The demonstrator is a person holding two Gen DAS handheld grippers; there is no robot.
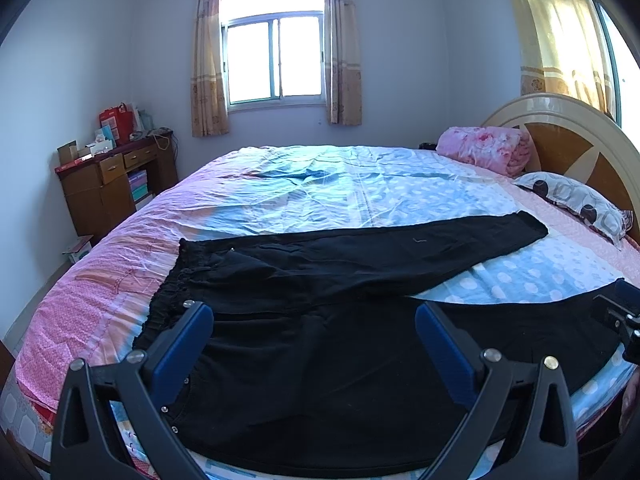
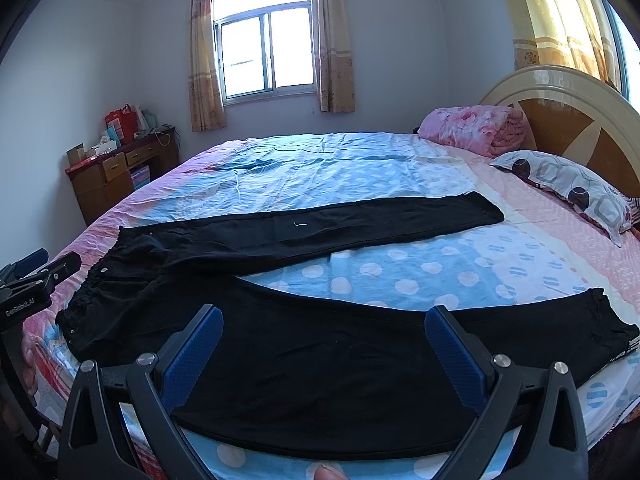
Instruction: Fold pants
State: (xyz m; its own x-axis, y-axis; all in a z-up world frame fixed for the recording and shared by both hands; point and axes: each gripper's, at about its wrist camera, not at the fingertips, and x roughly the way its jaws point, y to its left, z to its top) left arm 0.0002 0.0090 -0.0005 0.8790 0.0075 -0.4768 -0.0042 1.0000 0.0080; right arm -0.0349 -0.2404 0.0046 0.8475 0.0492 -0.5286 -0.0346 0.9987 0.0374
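Observation:
Black pants (image 1: 320,280) (image 2: 312,344) lie spread flat on the bed, waistband to the left, both legs running right in a V with bedsheet showing between them. My left gripper (image 1: 314,320) hovers open over the hip and waist area near the bed's front edge. My right gripper (image 2: 324,324) hovers open above the near leg. Nothing sits between either pair of blue pads. The far leg's cuff (image 2: 484,208) lies toward the pillow; the near leg's cuff (image 2: 608,320) lies at the right. The other gripper shows at the frame edges (image 1: 624,320) (image 2: 32,280).
The bed (image 2: 400,272) has a pink and blue dotted sheet. A patterned pillow (image 2: 568,188) and a folded pink blanket (image 2: 472,124) lie by the headboard (image 2: 560,108). A wooden desk (image 1: 112,184) with boxes stands at the left wall. A fingertip (image 2: 326,472) shows at the bottom.

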